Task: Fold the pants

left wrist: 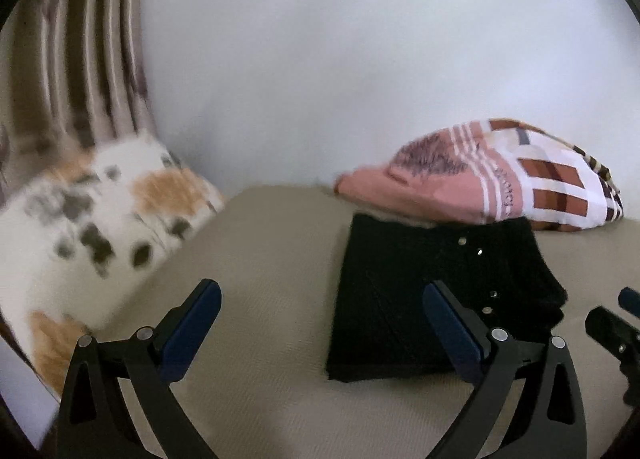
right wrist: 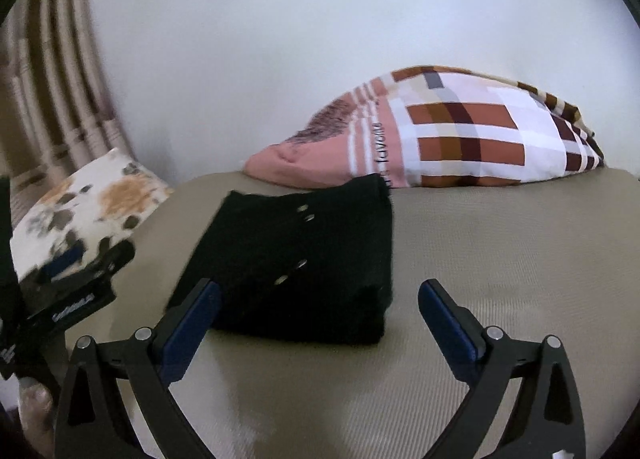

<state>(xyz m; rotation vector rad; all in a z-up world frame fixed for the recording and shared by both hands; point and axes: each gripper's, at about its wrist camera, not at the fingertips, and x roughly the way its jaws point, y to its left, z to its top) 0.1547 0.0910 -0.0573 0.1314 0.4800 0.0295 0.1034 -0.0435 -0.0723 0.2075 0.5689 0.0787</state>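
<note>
The black pants lie folded into a compact rectangle on the beige bed, small metal studs showing on top. They also show in the right wrist view. My left gripper is open and empty, hovering in front of the pants' left part. My right gripper is open and empty, just in front of the folded pants. The right gripper shows at the right edge of the left wrist view, and the left gripper shows at the left of the right wrist view.
A pink and plaid pillow lies behind the pants against the white wall. A white pillow with brown and grey spots lies at the left. Striped curtains hang at the far left. Bare beige bed surface lies right of the pants.
</note>
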